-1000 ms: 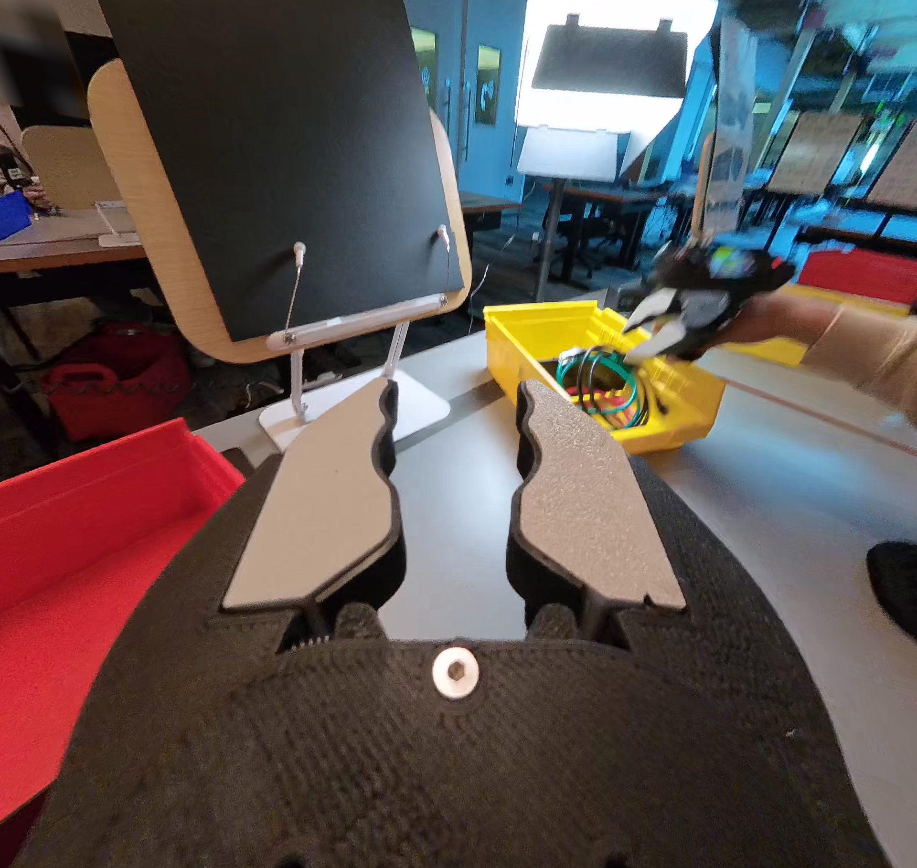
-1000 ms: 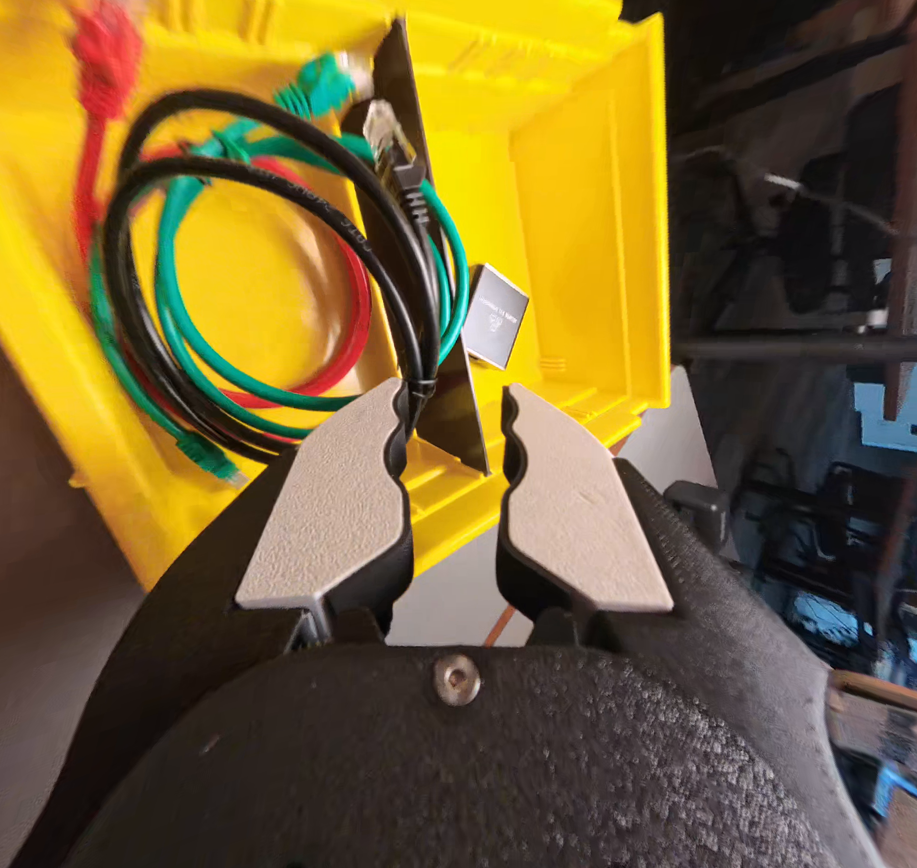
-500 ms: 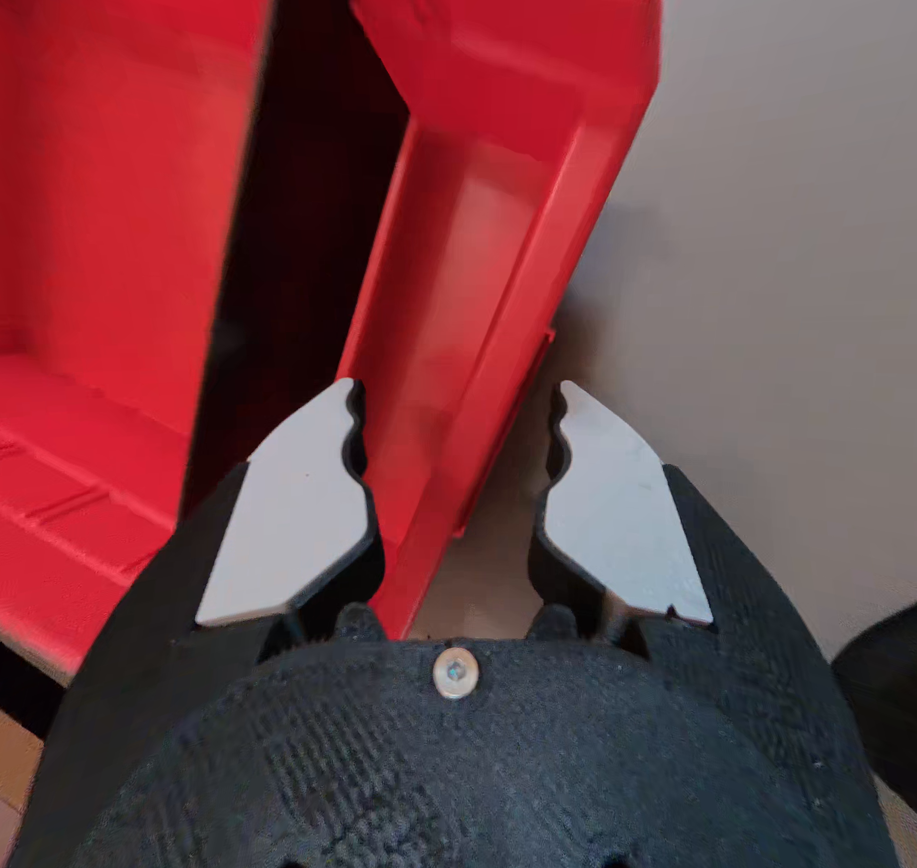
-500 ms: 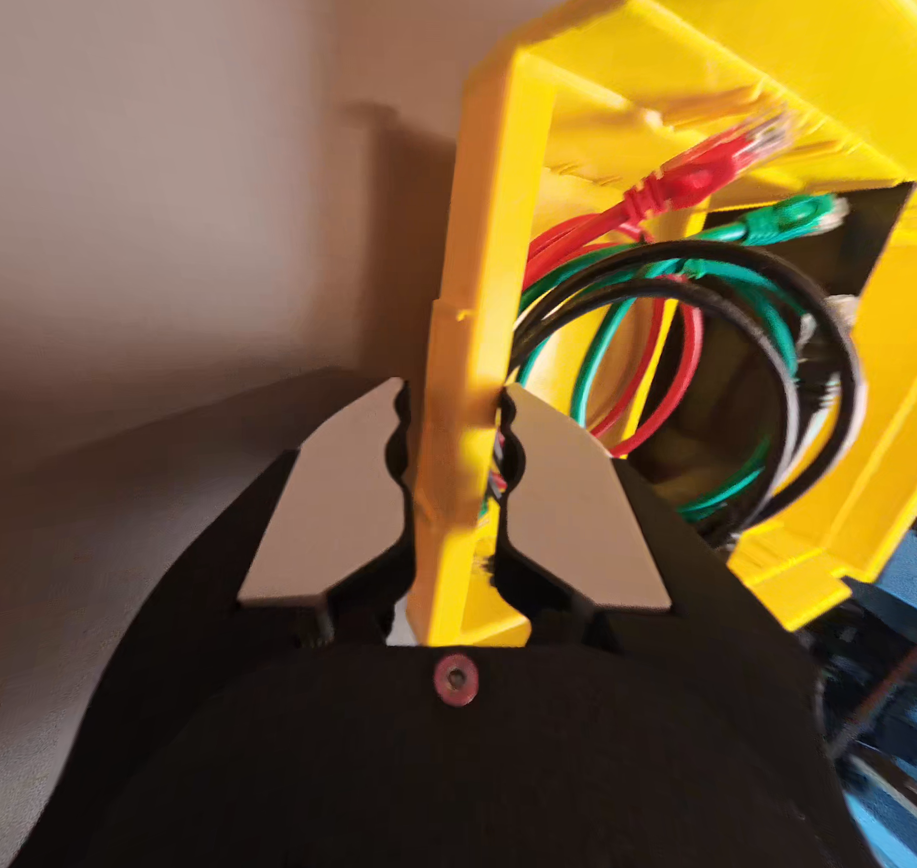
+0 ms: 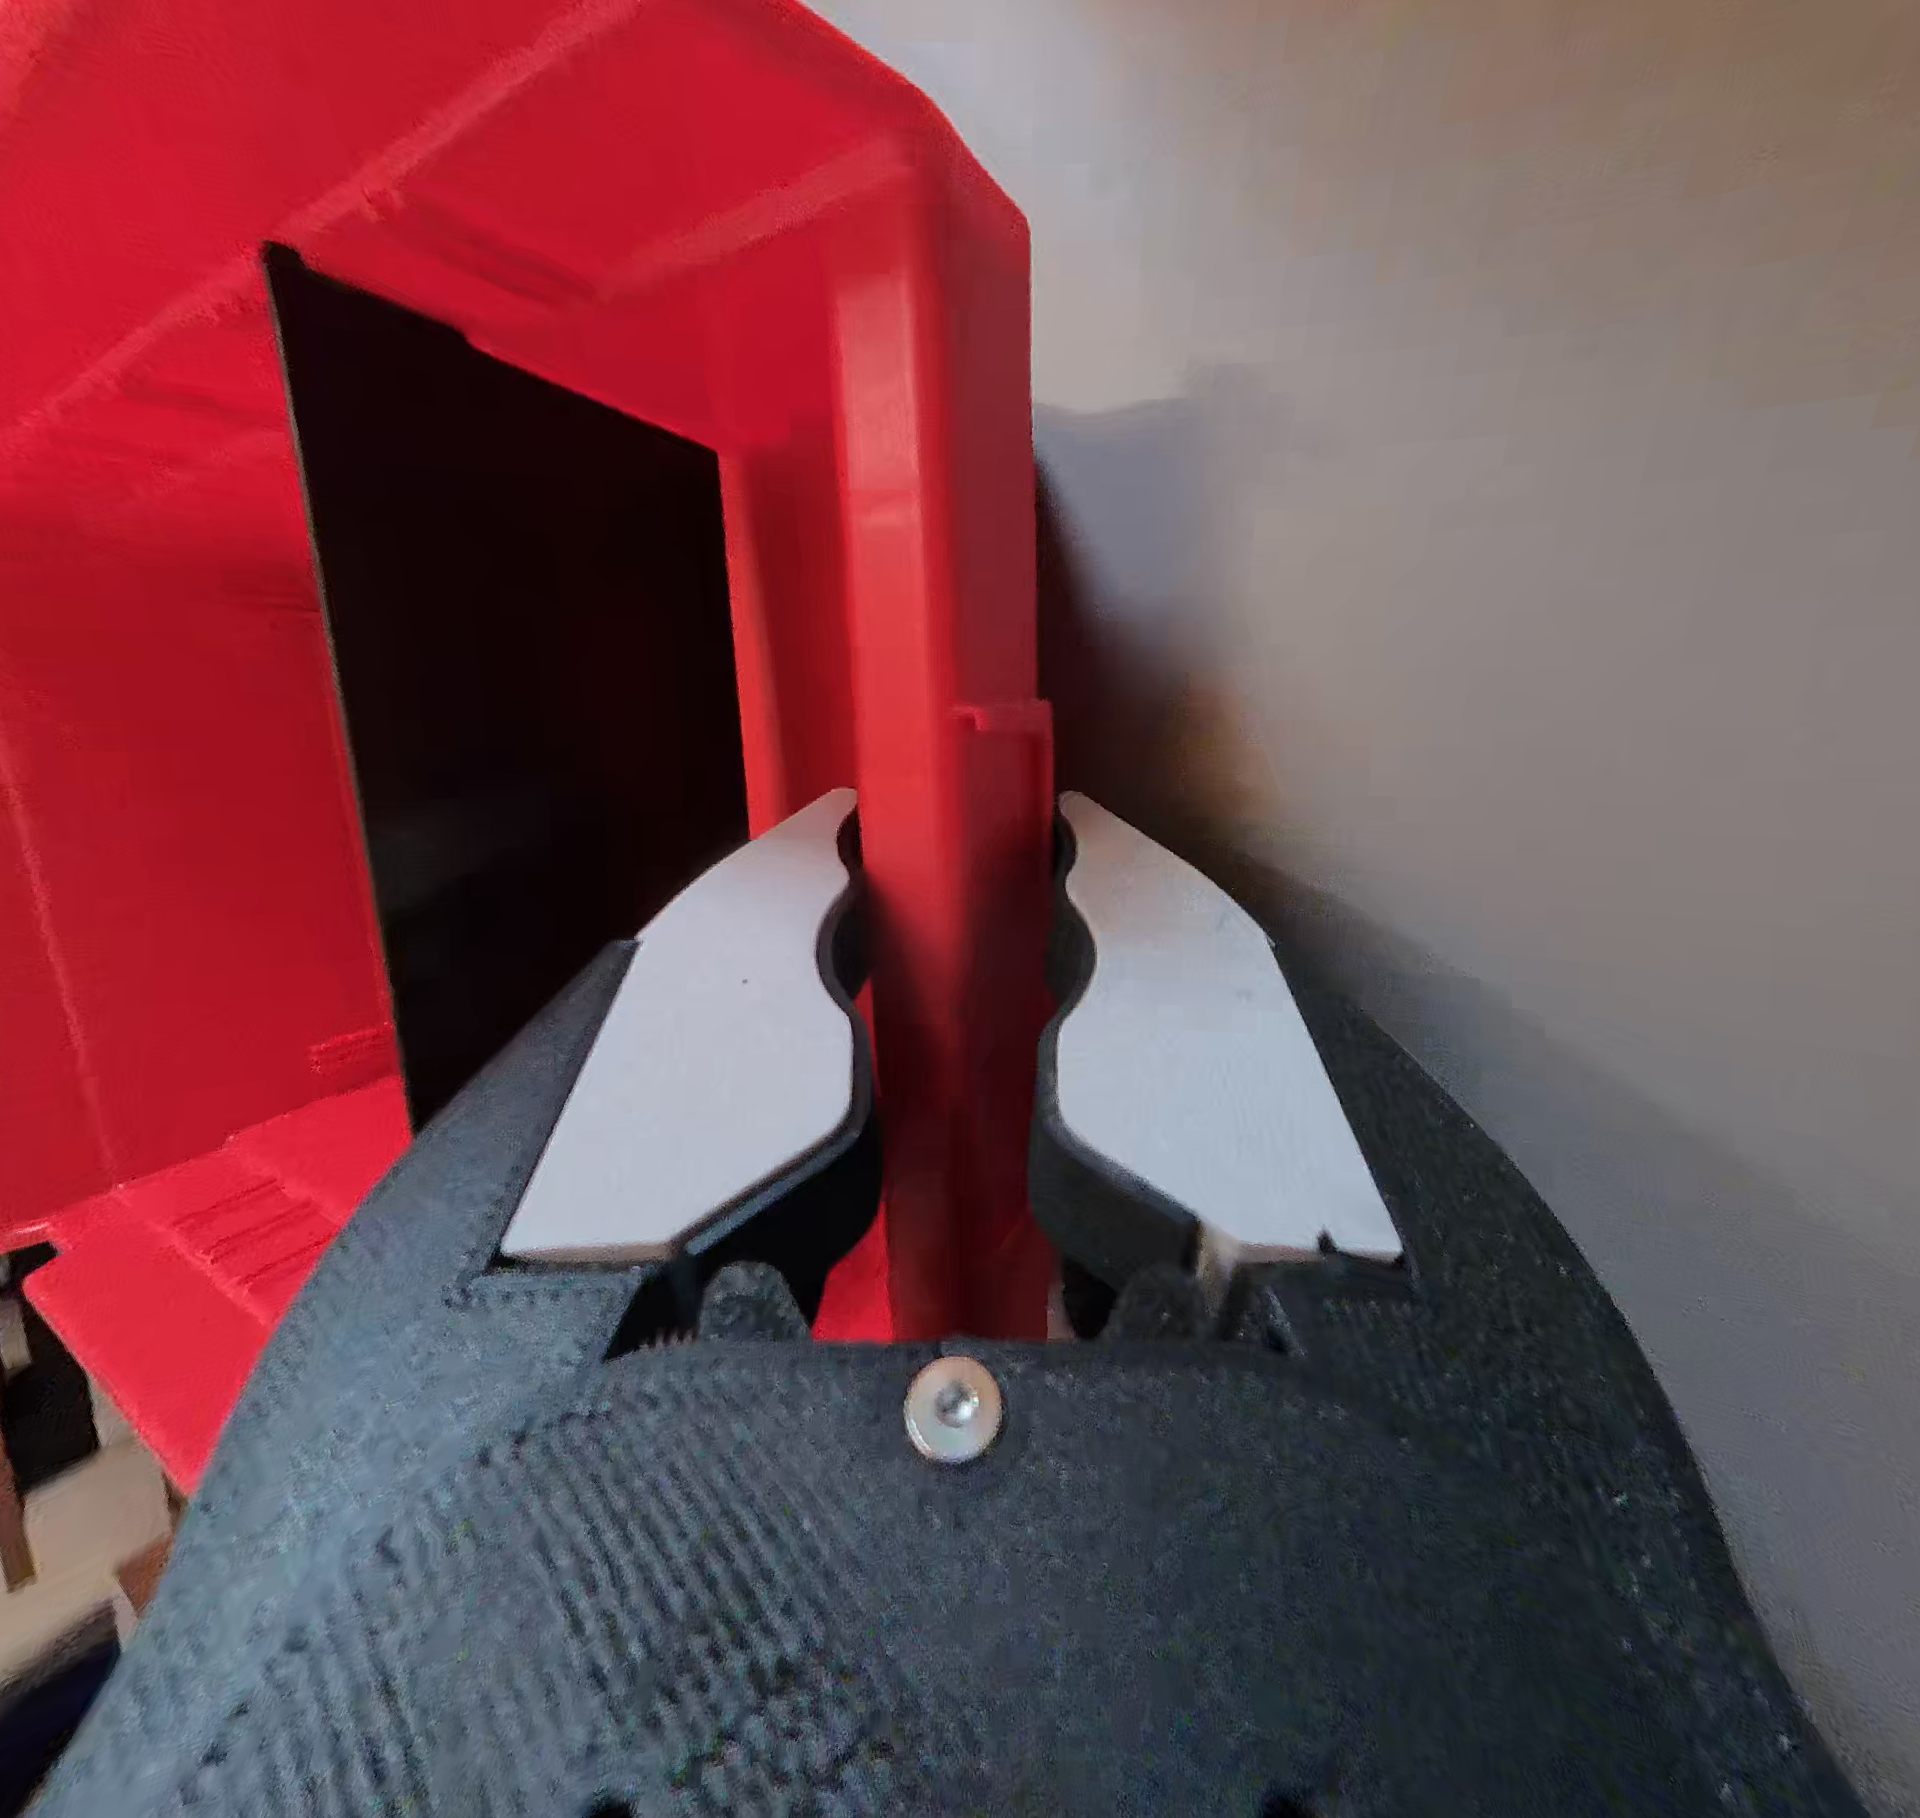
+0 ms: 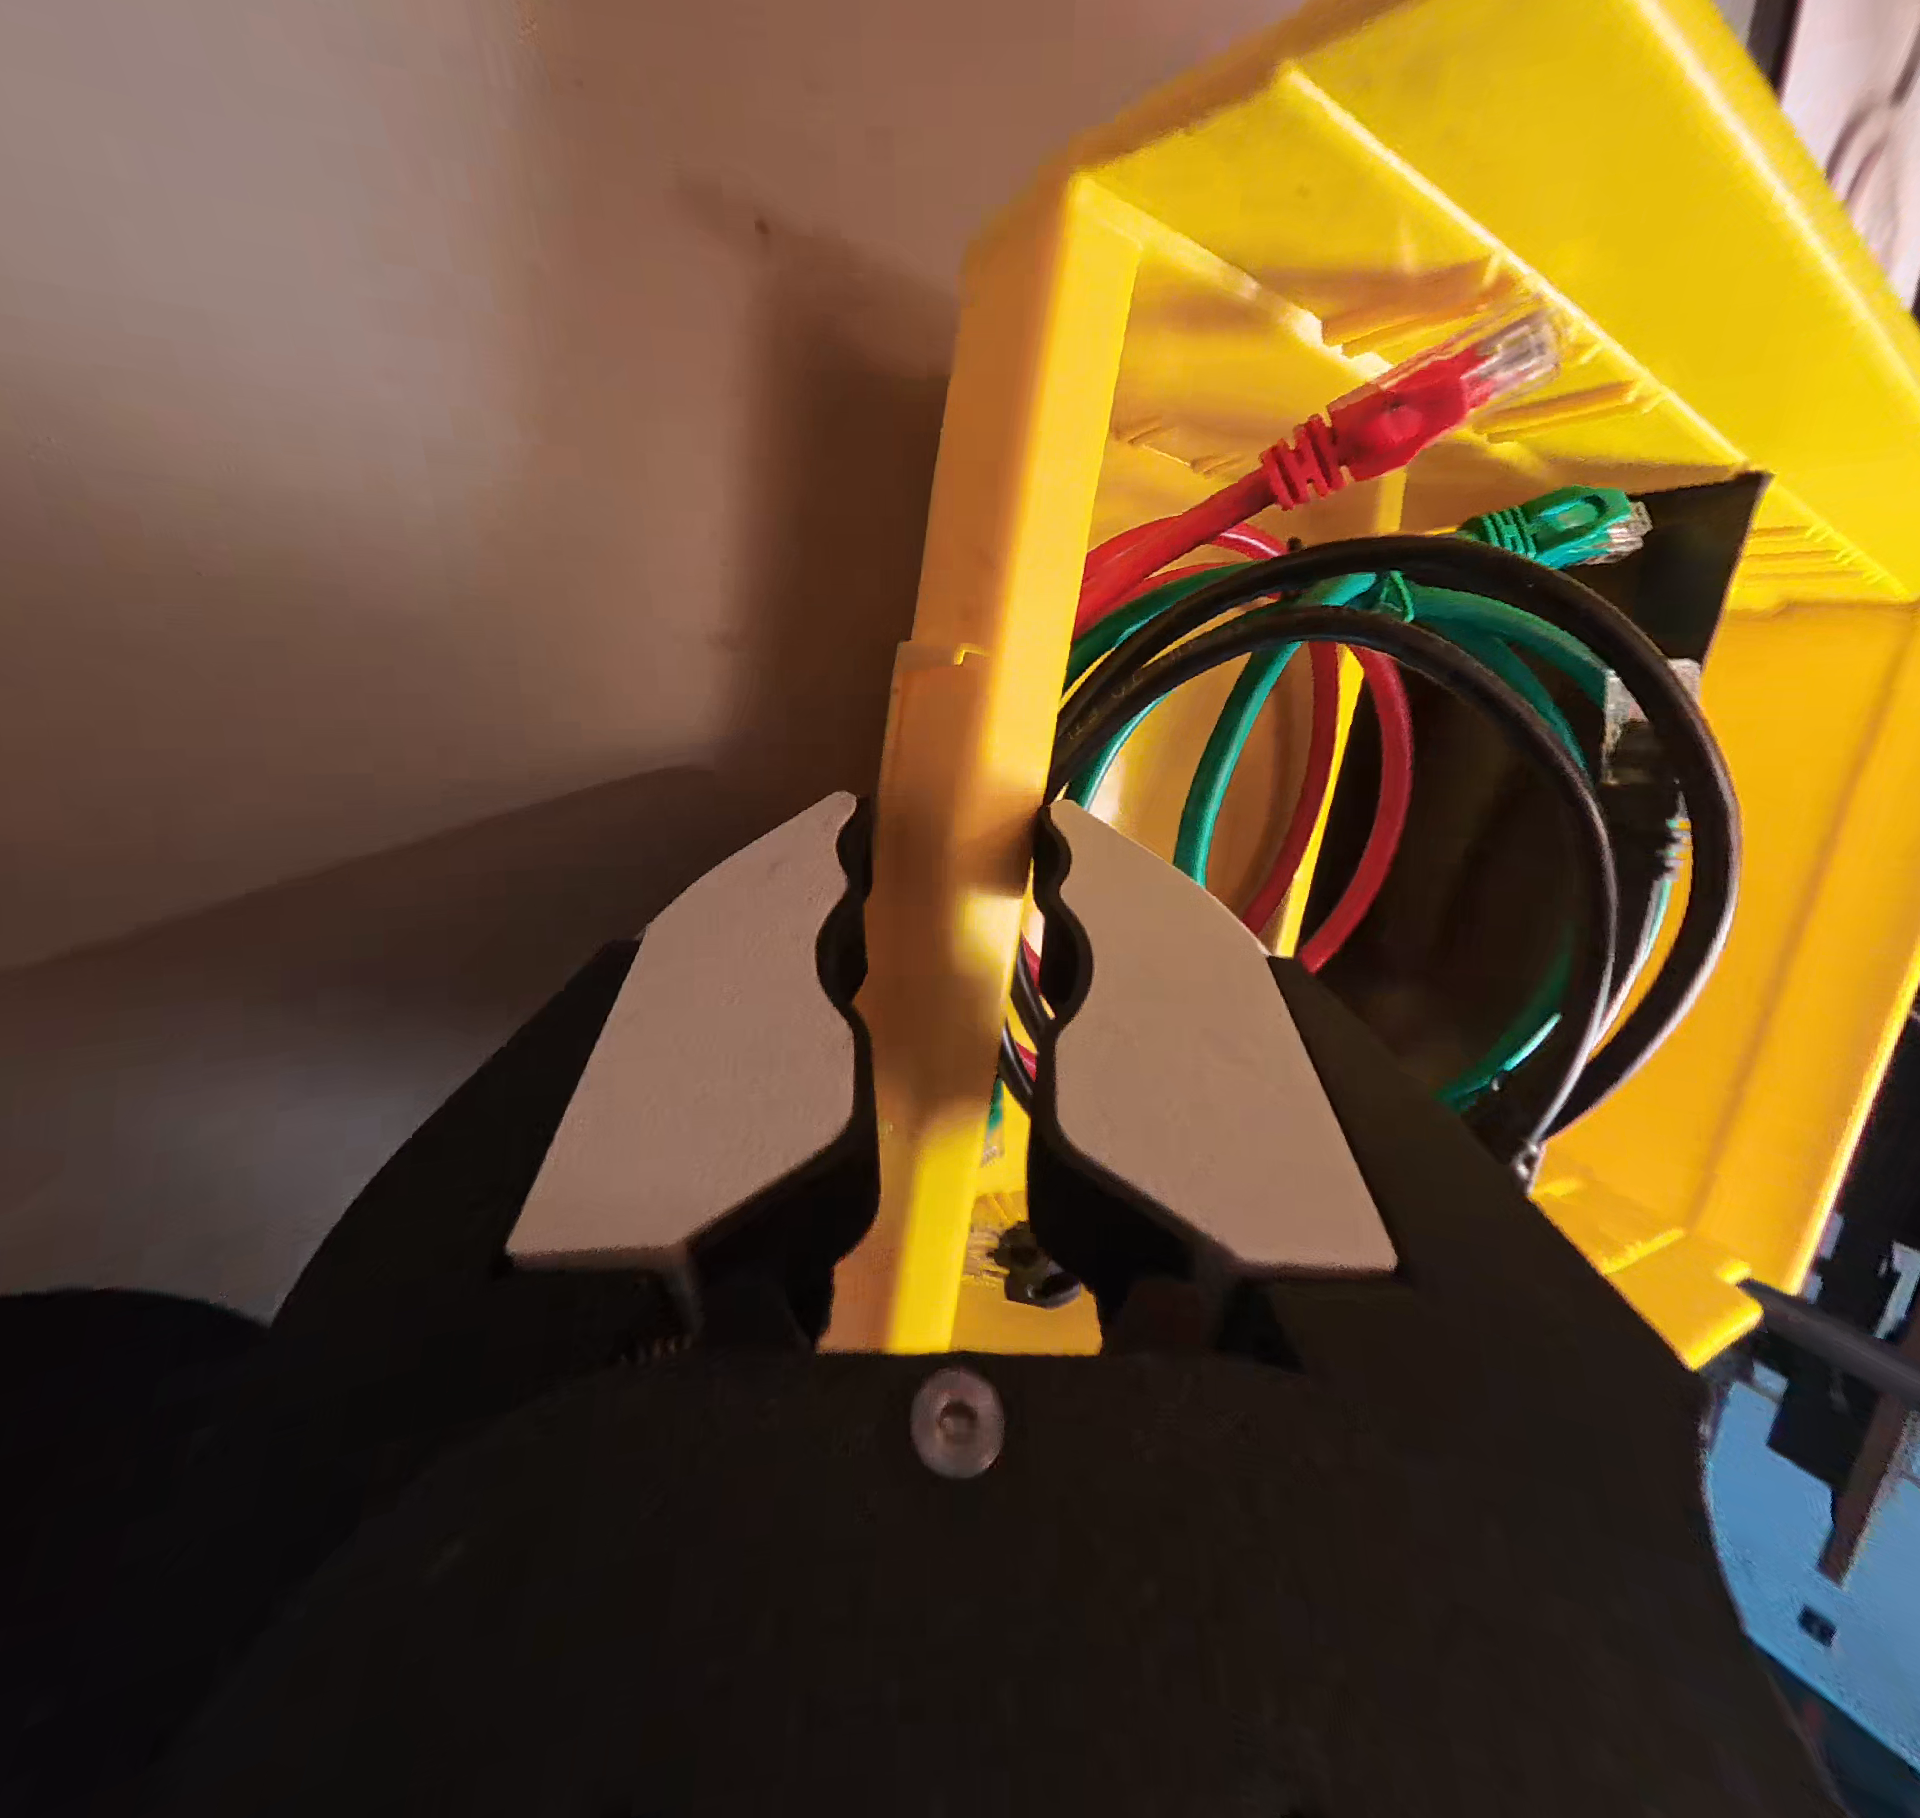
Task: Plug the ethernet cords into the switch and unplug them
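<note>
In the right wrist view my right gripper [image 6: 948,818] is shut on the side wall of a yellow bin [image 6: 1023,542]. Inside the bin lie coiled ethernet cords: a red cord [image 6: 1351,443], a green cord [image 6: 1527,537] and a black cord [image 6: 1538,563], beside a dark divider plate [image 6: 1704,563]. The switch is not in sight. In the left wrist view my left gripper [image 5: 956,812] is shut on the side wall of a red bin [image 5: 904,573] that holds a black divider [image 5: 520,677] and nothing else that I can see.
Both bins sit on a pale grey table, bare to the right of the red bin [image 5: 1507,625] and to the left of the yellow bin [image 6: 416,418]. Room clutter shows at the far right edge of the right wrist view [image 6: 1849,1405]. My hands' fingertips stand some 25 cm from each other.
My left gripper swung down from facing the room, straddled the red bin's wall and closed on it. My right gripper moved from over the cords to the yellow bin's wall and grips it.
</note>
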Motion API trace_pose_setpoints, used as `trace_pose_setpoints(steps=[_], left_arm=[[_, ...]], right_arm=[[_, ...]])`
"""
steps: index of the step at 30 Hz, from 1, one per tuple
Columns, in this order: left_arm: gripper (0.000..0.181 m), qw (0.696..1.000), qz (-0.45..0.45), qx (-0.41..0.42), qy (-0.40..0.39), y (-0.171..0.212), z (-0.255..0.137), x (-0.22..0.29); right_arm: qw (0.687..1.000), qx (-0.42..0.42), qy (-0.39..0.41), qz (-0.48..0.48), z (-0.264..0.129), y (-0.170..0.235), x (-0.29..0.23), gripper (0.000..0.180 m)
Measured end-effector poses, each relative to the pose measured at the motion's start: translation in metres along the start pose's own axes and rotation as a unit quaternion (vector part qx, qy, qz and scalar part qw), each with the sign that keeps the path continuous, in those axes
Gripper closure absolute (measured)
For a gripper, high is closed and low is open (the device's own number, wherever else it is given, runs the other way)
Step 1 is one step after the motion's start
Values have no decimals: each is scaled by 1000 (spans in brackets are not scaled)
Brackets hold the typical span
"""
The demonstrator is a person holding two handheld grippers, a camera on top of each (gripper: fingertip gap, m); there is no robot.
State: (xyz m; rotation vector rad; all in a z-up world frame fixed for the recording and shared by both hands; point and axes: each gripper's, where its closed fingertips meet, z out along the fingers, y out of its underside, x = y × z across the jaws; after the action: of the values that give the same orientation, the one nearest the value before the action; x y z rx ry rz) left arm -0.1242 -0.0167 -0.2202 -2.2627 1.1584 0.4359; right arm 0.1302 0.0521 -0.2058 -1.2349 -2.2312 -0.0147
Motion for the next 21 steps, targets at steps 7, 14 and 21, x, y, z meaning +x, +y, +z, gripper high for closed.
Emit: trace_pose_setpoints(steps=[7, 14, 21], left_arm=[[140, 995, 32, 96, -3, -64, 6, 10], [136, 935, -193, 296, 13, -119, -62, 27], [134, 830, -428, 354, 47, -162, -60, 46]], right_arm=[[986, 113, 40, 119, -45, -26, -20, 146], [840, 257, 194, 437, -123, 33, 5, 137], [781, 215, 213, 547, -80, 77, 13, 118]])
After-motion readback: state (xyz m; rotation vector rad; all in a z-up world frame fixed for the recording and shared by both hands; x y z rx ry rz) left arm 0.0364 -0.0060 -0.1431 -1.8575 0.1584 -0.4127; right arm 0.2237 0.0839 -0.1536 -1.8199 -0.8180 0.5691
